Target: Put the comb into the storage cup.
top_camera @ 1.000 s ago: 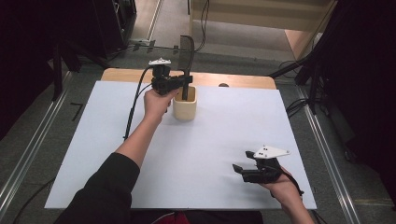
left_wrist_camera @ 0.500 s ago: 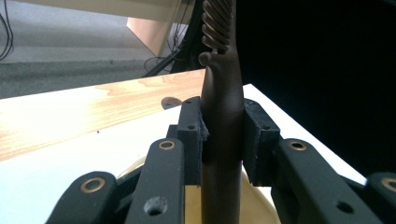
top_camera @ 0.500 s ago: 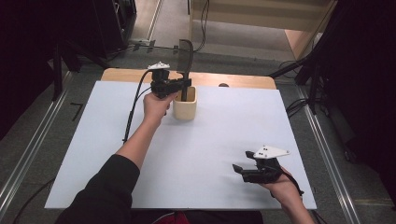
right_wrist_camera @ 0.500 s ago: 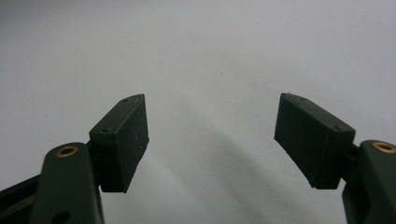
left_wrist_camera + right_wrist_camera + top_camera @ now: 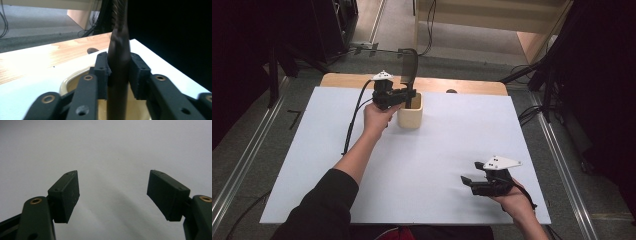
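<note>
A dark comb [image 5: 408,67] stands upright in a cream cup [image 5: 411,116] at the far middle of the white board. My left gripper [image 5: 404,95] reaches in level from the cup's left, just above its rim. In the left gripper view the comb's handle [image 5: 119,50] rises between the two pads [image 5: 102,72] over the cup [image 5: 75,80]. The jaws have just been opening and the pads sit a hair off the handle. My right gripper [image 5: 468,181] rests near the front right edge, open, with only white board between its pads [image 5: 66,192].
The white board [image 5: 437,150] covers most of the table, and a strip of bare wood [image 5: 462,86] shows along its far edge. A cable [image 5: 354,117] trails from the left gripper across the board. Metal rails and dark stands flank the table.
</note>
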